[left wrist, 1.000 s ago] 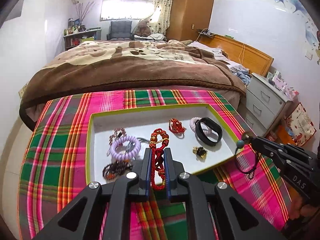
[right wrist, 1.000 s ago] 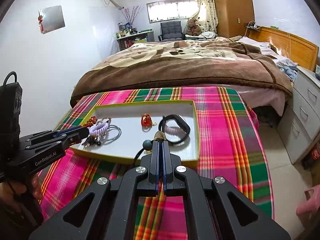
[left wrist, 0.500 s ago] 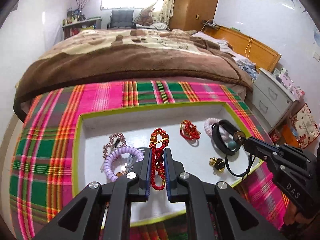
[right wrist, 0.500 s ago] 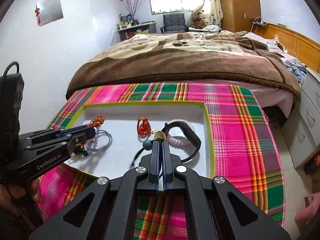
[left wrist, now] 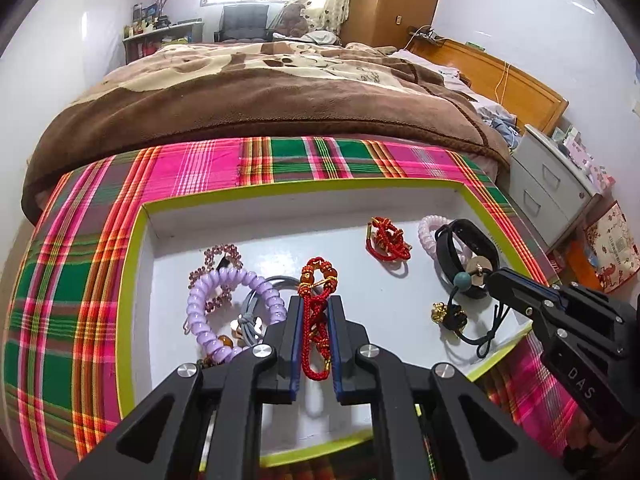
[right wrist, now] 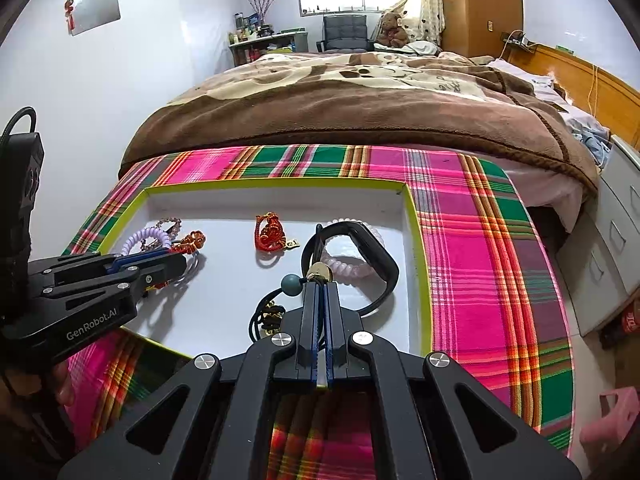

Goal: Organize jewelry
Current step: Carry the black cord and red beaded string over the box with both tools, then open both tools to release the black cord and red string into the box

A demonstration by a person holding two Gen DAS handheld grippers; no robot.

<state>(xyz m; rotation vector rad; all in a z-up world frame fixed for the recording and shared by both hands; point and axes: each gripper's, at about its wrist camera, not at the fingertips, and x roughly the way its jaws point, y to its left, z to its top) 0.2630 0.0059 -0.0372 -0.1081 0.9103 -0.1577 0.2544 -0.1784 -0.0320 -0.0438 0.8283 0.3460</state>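
A white tray with a green rim (left wrist: 132, 280) (right wrist: 414, 232) lies on the plaid cloth. My left gripper (left wrist: 315, 312) is shut on a red braided bracelet (left wrist: 316, 280) and holds it over the tray's middle; it also shows in the right wrist view (right wrist: 176, 264). My right gripper (right wrist: 320, 286) (left wrist: 494, 280) is shut on a black cord necklace with a teal bead (right wrist: 291, 284) (left wrist: 463, 280) and a coin charm, over the tray's right side. In the tray lie a lilac coil band (left wrist: 208, 312), a red knotted bracelet (left wrist: 386, 236), a pink coil band (left wrist: 428, 232) and a black wristband (left wrist: 476, 240).
The plaid cloth (left wrist: 80, 280) covers a table that stands against a bed with a brown blanket (left wrist: 260, 92). A grey drawer cabinet (left wrist: 548, 188) stands to the right. A small gold and black charm (left wrist: 448, 314) and a pink bead bracelet (left wrist: 220, 256) also lie in the tray.
Both grippers have moved forward over the tray with their pieces. The right gripper's necklace went from outside the tray's right edge to above the black wristband.
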